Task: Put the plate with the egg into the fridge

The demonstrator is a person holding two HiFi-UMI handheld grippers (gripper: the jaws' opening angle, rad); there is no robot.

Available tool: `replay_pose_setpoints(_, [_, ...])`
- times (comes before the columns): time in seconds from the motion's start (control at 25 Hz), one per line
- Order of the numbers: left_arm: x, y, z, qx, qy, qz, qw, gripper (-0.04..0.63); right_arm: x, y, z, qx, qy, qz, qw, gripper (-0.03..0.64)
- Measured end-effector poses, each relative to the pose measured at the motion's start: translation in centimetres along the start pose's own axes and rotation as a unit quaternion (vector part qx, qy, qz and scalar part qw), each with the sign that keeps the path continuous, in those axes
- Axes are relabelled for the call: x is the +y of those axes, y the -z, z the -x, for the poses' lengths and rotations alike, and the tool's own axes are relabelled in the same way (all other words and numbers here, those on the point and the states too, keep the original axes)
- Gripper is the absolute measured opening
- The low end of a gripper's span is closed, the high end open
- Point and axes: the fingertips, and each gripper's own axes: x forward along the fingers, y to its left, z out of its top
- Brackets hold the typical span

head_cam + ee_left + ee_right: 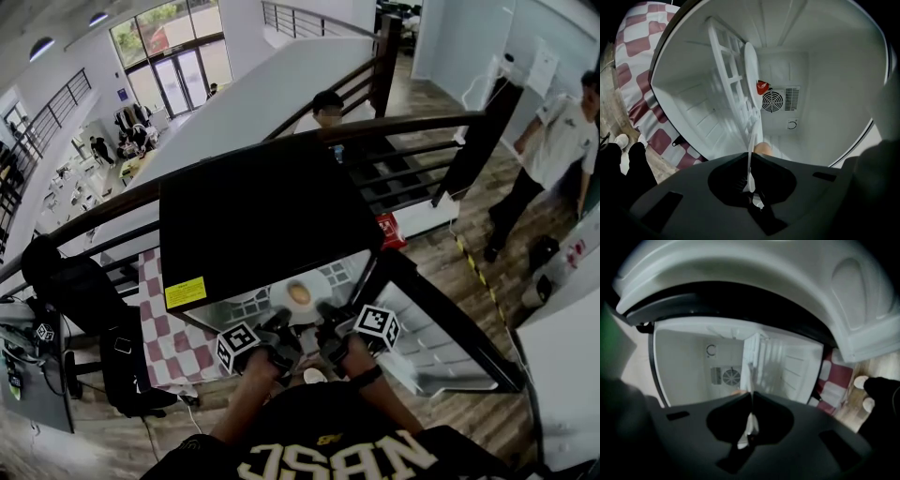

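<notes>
Both tongs are pinching the plate [320, 281] by its near rim, one from each side, and the plate hangs at the open mouth of the fridge [262, 216], just ahead of the tips. The head view shows this from above: the left tongs [281, 326] and right tongs [328, 323] close together, and the egg [299, 293] lying on the middle of the plate between and beyond them.

The left gripper view does not show the plate's face. There the left tongs [750, 157] are pressed onto the rim and the plate [751, 84] runs away from them edge-on, with only a sliver of the egg [763, 149] just right of the tips. It does show the fridge's inside: a white wire shelf [726, 70] left of the plate, a round fan vent [772, 101] on the back wall far ahead, and a small red thing [761, 86] beside it. A red and white checkered cloth [637, 42] lies off to the left

The right gripper view has the right tongs [751, 395] clamped on the white rim, the plate [747, 376] again edge-on ahead, and the open fridge door [787, 282] arching above them
</notes>
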Motion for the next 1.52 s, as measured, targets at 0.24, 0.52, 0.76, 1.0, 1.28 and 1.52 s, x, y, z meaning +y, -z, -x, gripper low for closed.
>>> replay_pose_setpoints(0.24, [-0.2, -0.3, -0.4, -0.006, 0.002, -0.004, 1.0, 0.03, 0.1, -0.4, -0.5, -0.002, 0.0, -0.007, 1.0, 0.031])
replay_pose_setpoints(0.52, [-0.3, -1.2, -1.0, -0.014, 0.0, -0.002, 0.9999, 0.031, 0.5, -0.8, -1.6, -0.002, 0.0, -0.003, 1.0, 0.031])
replay_pose_setpoints(0.76, [-0.3, -1.2, -1.1, -0.01, 0.001, 0.005, 0.9999, 0.031, 0.7, -1.2, -2.2, -0.008, 0.0, 0.006, 1.0, 0.031])
replay_pose_setpoints(1.0, [-0.3, -1.2, -1.2, 0.0, 0.003, 0.013, 0.9999, 0.03, 0.9, -1.3, -2.8, -0.013, 0.003, 0.01, 1.0, 0.031])
replay_pose_setpoints(1.28, [-0.5, -1.3, -1.2, 0.005, 0.011, 0.014, 0.9998, 0.031, 1.0, -1.3, -2.9, -0.017, 0.004, 0.008, 1.0, 0.031])
replay_pose_setpoints(1.52, [-0.6, -1.3, -1.2, 0.004, 0.045, 0.037, 0.9983, 0.032, 1.1, -1.6, -2.8, -0.018, -0.018, 0.007, 1.0, 0.032])
